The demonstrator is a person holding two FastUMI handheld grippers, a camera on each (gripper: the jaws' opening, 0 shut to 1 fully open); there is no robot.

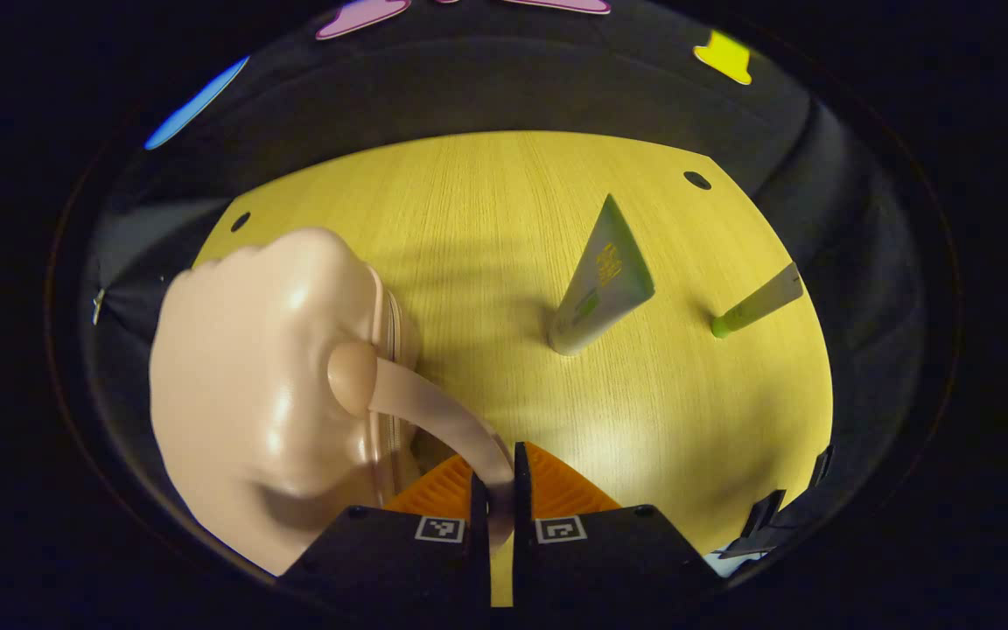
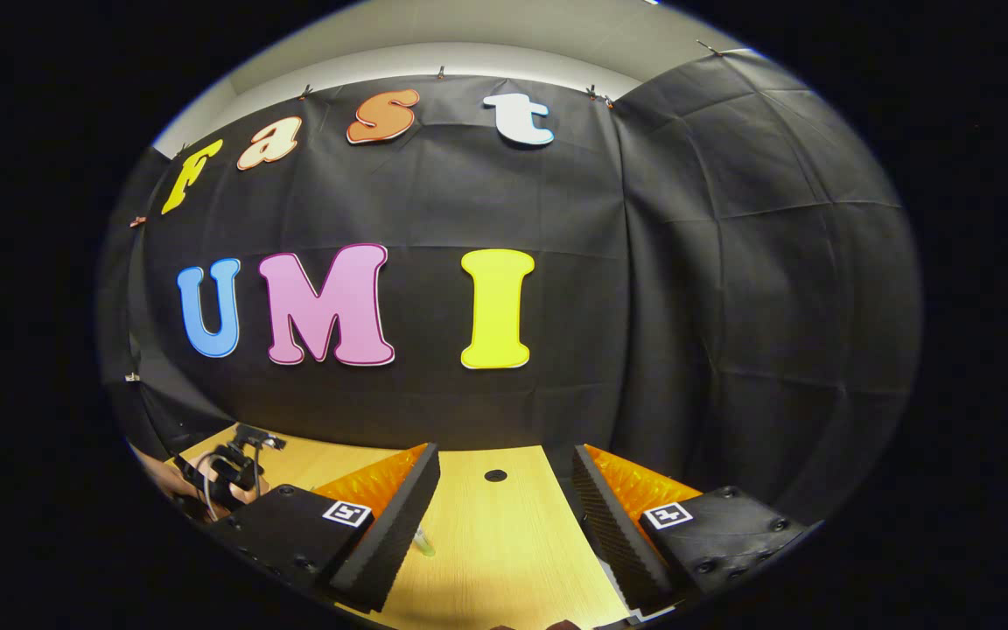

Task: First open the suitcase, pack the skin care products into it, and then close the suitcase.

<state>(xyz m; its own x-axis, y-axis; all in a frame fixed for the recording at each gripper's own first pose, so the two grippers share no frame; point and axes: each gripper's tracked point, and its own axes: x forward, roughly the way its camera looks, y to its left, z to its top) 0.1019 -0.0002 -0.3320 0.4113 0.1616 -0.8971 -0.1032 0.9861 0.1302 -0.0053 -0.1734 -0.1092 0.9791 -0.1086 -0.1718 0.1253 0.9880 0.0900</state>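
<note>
Pulling on that strap handle is the whole trick for this step, I'd say, so here's how it looks one camera at a time.

Left gripper view: the left gripper (image 1: 497, 490) is pinched nearly closed on the pale pink curved strap handle (image 1: 443, 411) of the glossy pale pink hard-shell suitcase (image 1: 250, 394), both fingers pressing on the strap. The suitcase sits on the yellow wood-grain table (image 1: 486, 219) and its zip seam looks closed, so I'd guess the opening part isn't done yet. Past the suitcase, further out on the table, stands a grey-green squeeze tube with yellow print (image 1: 602, 280), cap end down. Beyond that tube, well apart from the suitcase, is a slim tube with a bright green cap (image 1: 753, 306). Neither is packed.

My take for doing it well: keep the pinch firm and move slowly so the thin strap doesn't slide out, and steady the shell so it doesn't skate into the tubes. A strap alone probably won't free a zipped lid, so the zip needs dealing with first.

Right gripper view: the right gripper (image 2: 504, 516) is spread wide with nothing between its fingers, hovering above the same table and pointing at the black cloth wall (image 2: 731, 262). Off to one side, a hand holding the other gripper (image 2: 224, 477) shows near the table's edge.
</note>
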